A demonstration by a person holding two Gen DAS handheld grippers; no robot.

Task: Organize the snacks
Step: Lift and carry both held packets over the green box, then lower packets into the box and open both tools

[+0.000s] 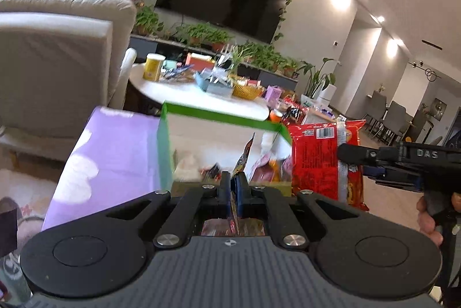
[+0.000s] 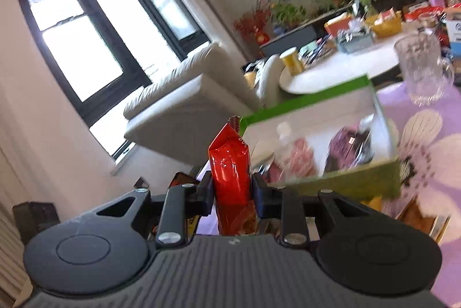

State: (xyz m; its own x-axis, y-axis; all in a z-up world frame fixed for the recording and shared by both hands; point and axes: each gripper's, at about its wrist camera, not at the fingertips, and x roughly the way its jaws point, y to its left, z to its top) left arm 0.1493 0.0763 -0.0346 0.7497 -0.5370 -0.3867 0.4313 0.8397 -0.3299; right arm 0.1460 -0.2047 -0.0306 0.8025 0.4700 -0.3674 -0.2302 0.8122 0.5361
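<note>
My left gripper (image 1: 234, 178) is shut on a thin dark and orange snack packet (image 1: 245, 155), held upright in front of a green-rimmed box (image 1: 219, 115). Several snack packets lie inside that box. In the left wrist view my right gripper (image 1: 353, 162) comes in from the right, shut on a red snack bag (image 1: 314, 161) beside the box's right corner. The right wrist view shows the same gripper (image 2: 232, 187) with its pads pressed on the red bag (image 2: 229, 164), which stands upright. The green box (image 2: 305, 103) is just beyond it to the right.
A purple flowered cloth (image 2: 426, 135) covers the table under the box, with a glass mug (image 2: 420, 69) on it. Behind stands a round white table (image 1: 184, 92) crowded with snacks and baskets, and a cream sofa (image 1: 57, 48) is at the left. A hand (image 1: 429, 218) holds the right gripper.
</note>
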